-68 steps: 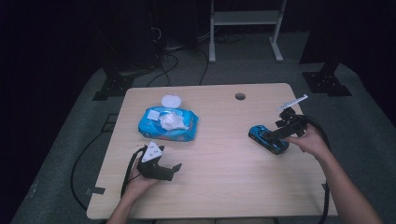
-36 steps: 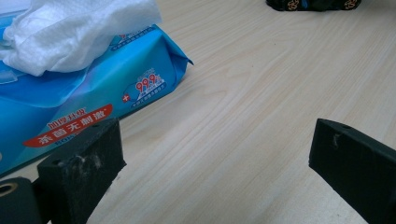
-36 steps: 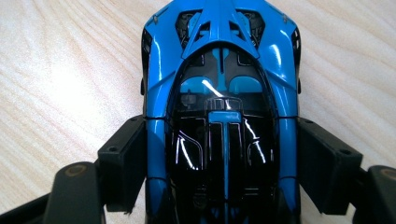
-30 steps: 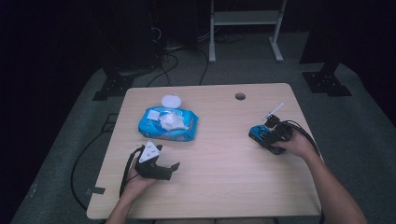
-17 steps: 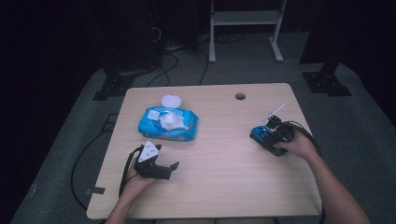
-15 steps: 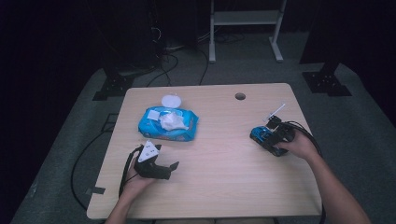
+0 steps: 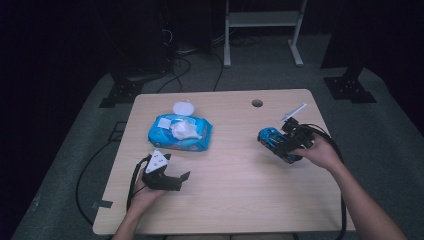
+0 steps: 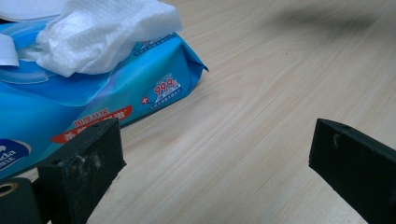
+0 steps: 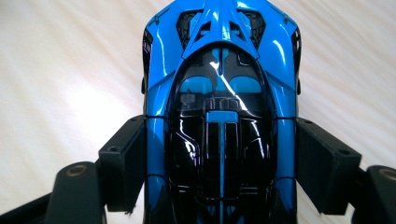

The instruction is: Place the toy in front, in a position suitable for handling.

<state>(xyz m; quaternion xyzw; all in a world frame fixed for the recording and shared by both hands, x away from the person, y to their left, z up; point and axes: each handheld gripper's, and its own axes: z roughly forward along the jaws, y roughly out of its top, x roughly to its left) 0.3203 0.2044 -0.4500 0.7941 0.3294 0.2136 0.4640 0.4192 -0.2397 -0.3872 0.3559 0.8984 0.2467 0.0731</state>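
Note:
A glossy blue and black toy car (image 7: 269, 136) is held just above the right side of the table, and my right gripper (image 7: 286, 145) is shut on it. In the right gripper view both black pads press on the car (image 9: 219, 60) at its flanks, with my right gripper (image 9: 222, 163) behind its cabin and the nose pointing away. My left gripper (image 7: 172, 180) rests open near the table's front left with nothing between its jaws. Ahead of my left gripper (image 8: 215, 158) lies a blue pack of wet wipes (image 8: 93, 93), with a white wipe (image 8: 102, 32) sticking out of its top.
The wipes pack (image 7: 180, 134) lies left of centre on the wooden table (image 7: 240, 190). A white round lid (image 7: 183, 107) sits just behind it. A cable hole (image 7: 257, 103) is near the far edge. Cables trail from both grippers.
My right gripper has risen with the toy car and shifted a little to the left. The left gripper has stayed where it was.

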